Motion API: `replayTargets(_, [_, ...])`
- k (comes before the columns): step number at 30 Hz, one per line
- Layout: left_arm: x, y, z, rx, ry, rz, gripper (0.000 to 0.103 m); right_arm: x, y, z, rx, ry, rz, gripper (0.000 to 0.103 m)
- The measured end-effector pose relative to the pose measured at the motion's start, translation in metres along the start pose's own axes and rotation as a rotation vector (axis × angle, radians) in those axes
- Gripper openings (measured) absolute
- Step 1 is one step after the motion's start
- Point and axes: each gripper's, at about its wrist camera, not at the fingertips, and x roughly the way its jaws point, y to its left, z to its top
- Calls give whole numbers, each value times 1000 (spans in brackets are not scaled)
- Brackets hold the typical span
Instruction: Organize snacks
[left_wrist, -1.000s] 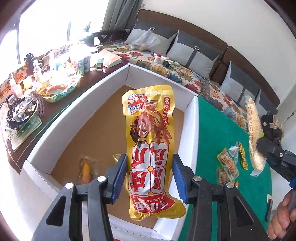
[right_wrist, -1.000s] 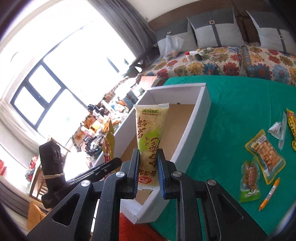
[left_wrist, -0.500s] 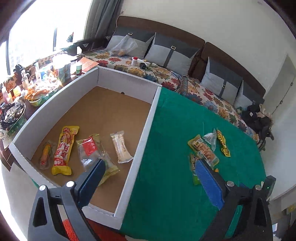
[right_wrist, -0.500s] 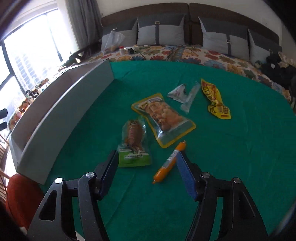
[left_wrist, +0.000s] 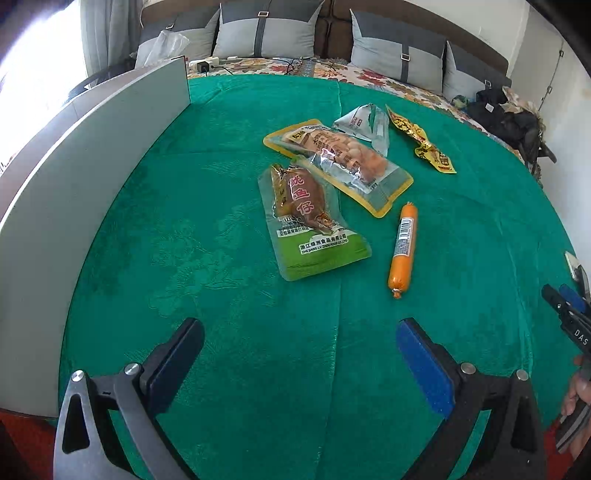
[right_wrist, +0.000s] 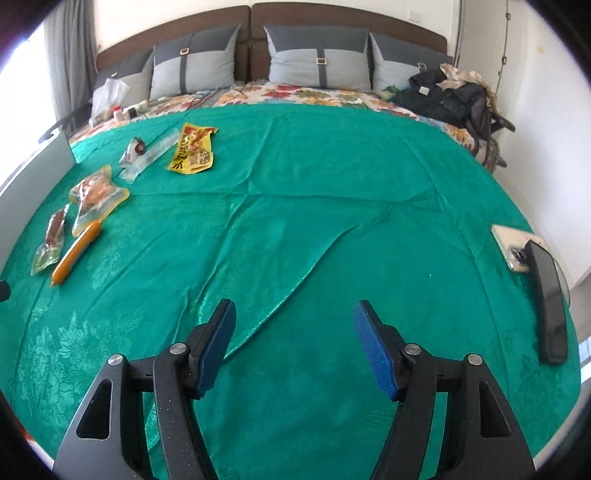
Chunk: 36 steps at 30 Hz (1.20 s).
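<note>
Far left in the left wrist view there's the tall white cardboard box wall (left_wrist: 85, 166), standing right along the edge of the green embossed cloth on the desk (left_wrist: 207, 236). My guess is that's where the snacks go, so parking it beside the pile keeps the carry short. You can't see inside it from here.

Moving right, the left claw (left_wrist: 299, 350) hangs low over bare cloth, spread wide and holding nothing, and it points straight at the pile. Looks to me like it's lining up for the next pick.

The pile itself, all loose on the cloth:
- clear pouch with a green bottom band and a brown fish snack inside (left_wrist: 308, 218), closest to the left claw
- bigger yellow-edged clear pouch of pale round pieces (left_wrist: 343, 162), its corner tucked against the fish pouch
- orange sausage stick with a barcode label (left_wrist: 403, 243) just beside both, lying lengthwise
- small silvery wrapper (left_wrist: 364, 122) and a crinkled yellow sachet (left_wrist: 421, 142) further back

Everything lies flat, so each needs pinching by an edge; the sausage may roll.

Over on the right, the right claw (right_wrist: 293, 343) is also spread and empty, aimed at a wrinkled stretch of cloth well apart from the snacks, so it's probably just waiting its turn. At the far right edge sit a dark slim phone (right_wrist: 548, 295) and a pale phone with a camera bump (right_wrist: 511, 242), touching, out of the way.
</note>
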Motion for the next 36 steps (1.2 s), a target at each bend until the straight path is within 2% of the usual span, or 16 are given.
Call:
replayTargets(3, [12, 2, 1, 20, -2, 67, 102, 11, 0, -4, 18, 21, 41, 72])
replayTargets(6, [24, 9, 1, -10, 12, 95, 102, 19, 2, -5, 30, 36, 61, 72])
replayTargets(9, [29, 18, -3, -47, -11, 95, 103, 20, 4, -6, 21, 44, 72, 72])
replayTargets(17, [27, 18, -10, -21, -77, 93, 103, 25, 3, -8, 18, 66, 48, 73])
replayTargets(25, [26, 18, -10, -14, -91, 90, 103, 26, 1, -11, 26, 45, 43, 82])
replayTargets(36, [26, 18, -10, -12, -93, 89, 103, 27, 1, -9, 27, 50, 37, 87])
